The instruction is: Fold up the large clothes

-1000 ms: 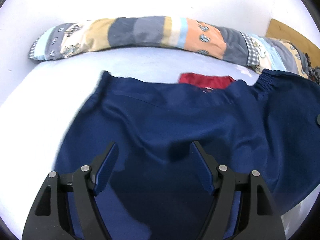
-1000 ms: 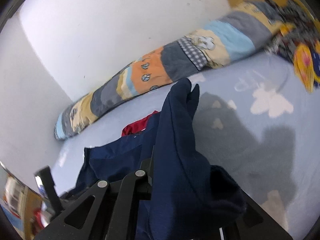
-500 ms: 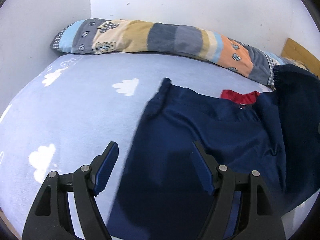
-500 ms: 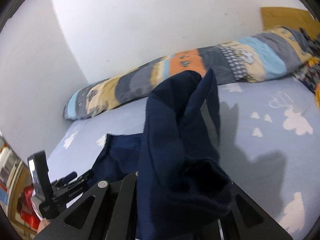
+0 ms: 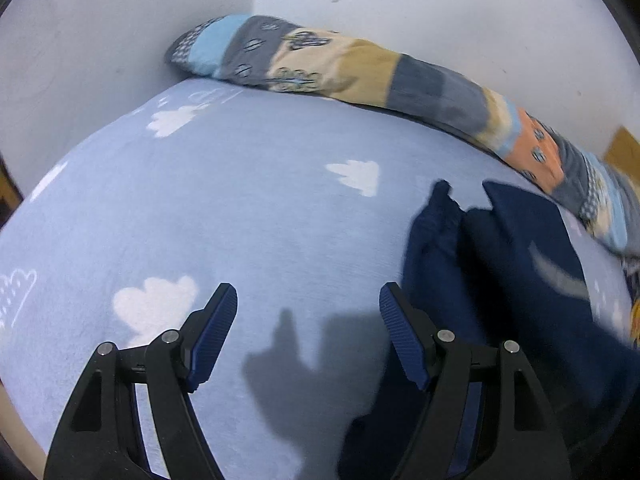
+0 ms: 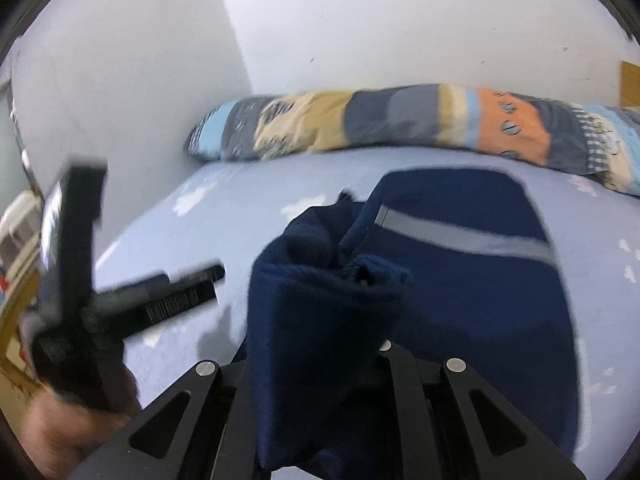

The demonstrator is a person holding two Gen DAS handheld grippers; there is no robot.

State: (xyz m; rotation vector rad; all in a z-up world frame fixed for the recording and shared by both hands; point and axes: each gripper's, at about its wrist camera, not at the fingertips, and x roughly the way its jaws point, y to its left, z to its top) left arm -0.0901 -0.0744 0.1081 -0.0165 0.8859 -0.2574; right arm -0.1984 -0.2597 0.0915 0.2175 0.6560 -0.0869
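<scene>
1. Nearest the right wrist camera: black right gripper, jaws clamped on a bunched fold of the dark navy fabric garment, fingertips buried under the cloth.
2. Just beyond: same garment draped forward onto the bed, soft and matte, crumpled into a peak at the clamp, spreading into a broad rounded panel crossed by one grey stripe.
3. Left of it: black left gripper with ribbed blue pads, jaws standing wide, nothing between them, poised over bare sheet and casting a shadow there; gripped by a hand at the lower left of the right view, blurred.
4. To the right of the left gripper: navy garment again, bunched and partly raised, edges blurred.
5. Underneath: pale blue bed sheet with white cloud prints.
6. Farther back: long patchwork bolster pillow in grey, beige, blue and orange along the white wall.
</scene>
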